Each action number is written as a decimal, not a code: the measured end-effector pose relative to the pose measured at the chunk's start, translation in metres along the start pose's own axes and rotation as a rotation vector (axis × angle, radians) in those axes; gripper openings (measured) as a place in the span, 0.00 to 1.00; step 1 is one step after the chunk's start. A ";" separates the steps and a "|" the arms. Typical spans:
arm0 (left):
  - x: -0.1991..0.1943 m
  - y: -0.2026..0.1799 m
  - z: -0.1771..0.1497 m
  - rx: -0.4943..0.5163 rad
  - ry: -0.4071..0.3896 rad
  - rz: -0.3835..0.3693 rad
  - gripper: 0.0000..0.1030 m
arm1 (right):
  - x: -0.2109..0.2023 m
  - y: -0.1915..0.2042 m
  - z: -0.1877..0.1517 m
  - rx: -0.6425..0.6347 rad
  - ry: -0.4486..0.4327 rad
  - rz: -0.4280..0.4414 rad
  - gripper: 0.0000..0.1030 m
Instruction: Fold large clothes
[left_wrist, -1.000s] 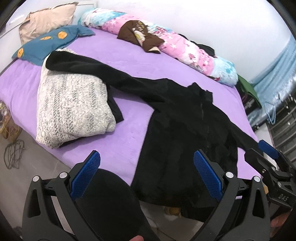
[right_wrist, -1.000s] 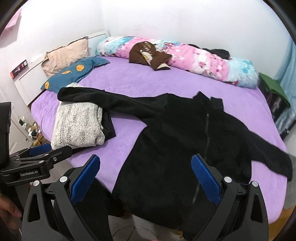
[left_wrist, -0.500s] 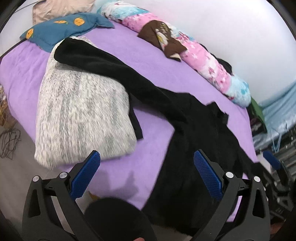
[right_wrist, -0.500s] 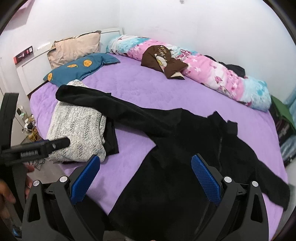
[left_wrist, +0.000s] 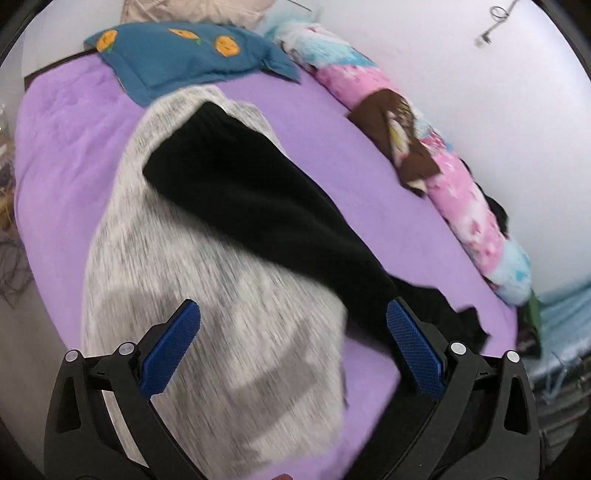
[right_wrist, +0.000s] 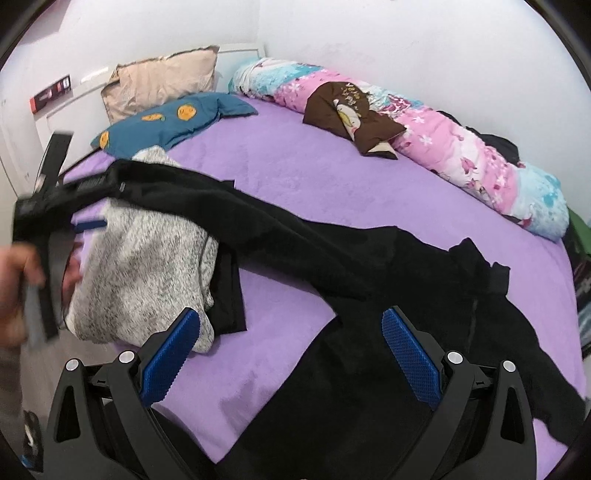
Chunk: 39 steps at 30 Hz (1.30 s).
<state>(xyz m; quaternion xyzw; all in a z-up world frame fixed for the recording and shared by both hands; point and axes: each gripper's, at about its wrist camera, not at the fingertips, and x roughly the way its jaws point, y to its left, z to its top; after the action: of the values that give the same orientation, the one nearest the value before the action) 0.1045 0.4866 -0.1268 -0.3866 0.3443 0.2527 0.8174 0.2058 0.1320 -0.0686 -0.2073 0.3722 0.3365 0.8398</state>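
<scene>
1. Since a second ago the left gripper (left_wrist: 291, 347) has swung left and forward, off the dark body of the garment and out over the folded grey knit (left_wrist: 207, 314), so the view is smeared with motion
2. Left wrist view: its jaws stand wide open and empty, low over the grey knit. Just ahead lies the black sleeve (left_wrist: 258, 199), draped across the knit; its long axis runs from the cuff at far left down to the near right, where it passes by the right-hand blue pad. A blue pillow (left_wrist: 184, 55) lies beyond the cuff on the purple bed (left_wrist: 351, 166)
3. Right wrist view: the right gripper (right_wrist: 291, 347) also has its jaws wide open, holding nothing, above the near part of the black garment (right_wrist: 369, 332), which is spread over the right side of the bed with the sleeve reaching far left. The left gripper (right_wrist: 55, 199), held in a hand (right_wrist: 18, 288), shows blurred at the left, right by the cuff
4. The left gripper is clearly nearer the cuff, so I judge that the sleeve is its to take and carry right, across the body, while the right one stays by the near part
5. A floral bolster (right_wrist: 424, 129) lines the far wall
</scene>
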 end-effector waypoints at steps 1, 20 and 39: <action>0.008 0.007 0.009 -0.028 0.001 -0.004 0.94 | 0.002 0.001 -0.002 -0.016 -0.003 -0.013 0.94; 0.048 0.024 0.055 -0.127 -0.052 0.061 0.71 | 0.008 -0.047 -0.025 0.138 0.045 -0.003 0.94; -0.017 0.000 0.061 -0.049 -0.202 -0.066 0.07 | -0.025 -0.065 -0.026 0.190 -0.028 -0.001 0.94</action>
<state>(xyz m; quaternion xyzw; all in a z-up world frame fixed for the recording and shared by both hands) 0.1161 0.5337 -0.0856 -0.3904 0.2408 0.2716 0.8461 0.2273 0.0616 -0.0595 -0.1221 0.3907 0.3018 0.8610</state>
